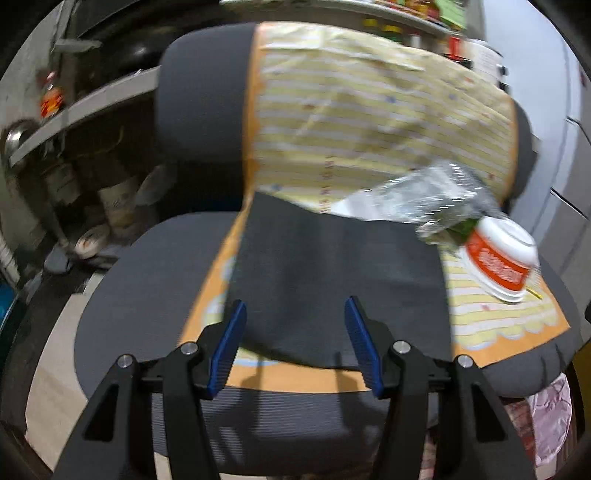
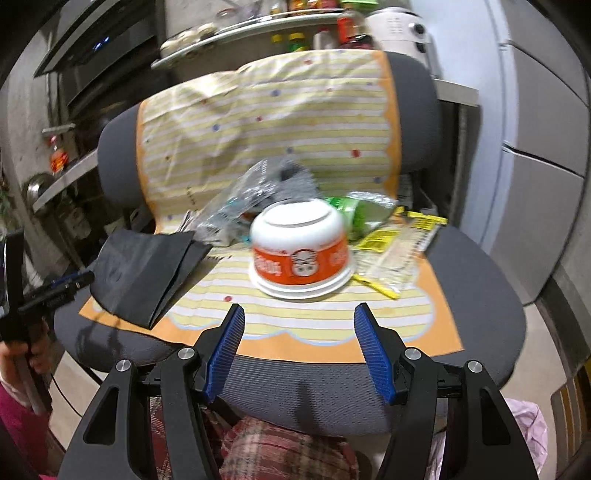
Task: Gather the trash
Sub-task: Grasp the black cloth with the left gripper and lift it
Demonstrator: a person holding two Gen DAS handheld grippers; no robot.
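Blue ribbed pads on black arms fill the bottom of both wrist views. From the right wrist camera, the right gripper (image 2: 299,314) hangs with its jaws standing apart and nothing between them, over the front edge of a grey office chair (image 2: 480,295). From the left wrist camera, the left gripper (image 1: 295,310) is likewise parted and empty, just over a folded black bag (image 1: 332,280) that lies flat on the chair's left side.

A yellow-and-white striped cloth (image 2: 295,122) with an orange scalloped border and small coloured dots covers the seat and drapes up the backrest. The trash sits on it near the middle and right of the seat: an upturned white instant-noodle bowl (image 2: 301,251) with an orange band (there is white lettering and a small cartoon face on the band, but blur keeps the words unreadable), crumpled clear plastic wrapping (image 2: 258,192) behind it and touching the bag's far corner, a green wrapper (image 2: 354,210) behind the bowl's right side, and a clear packet with yellow labels (image 2: 399,251) just beside the bowl on the right. The printing on the yellow labels is too small to read.

Around the chair: shelves with jars and bottles (image 2: 295,40) behind the backrest, a white appliance (image 2: 399,29) at upper right, grey cabinet fronts (image 2: 535,147) on the right, and plaid fabric (image 2: 280,450) below the seat edge. At the left edge of the right view a hand (image 2: 22,354) grips the other tool's handle.
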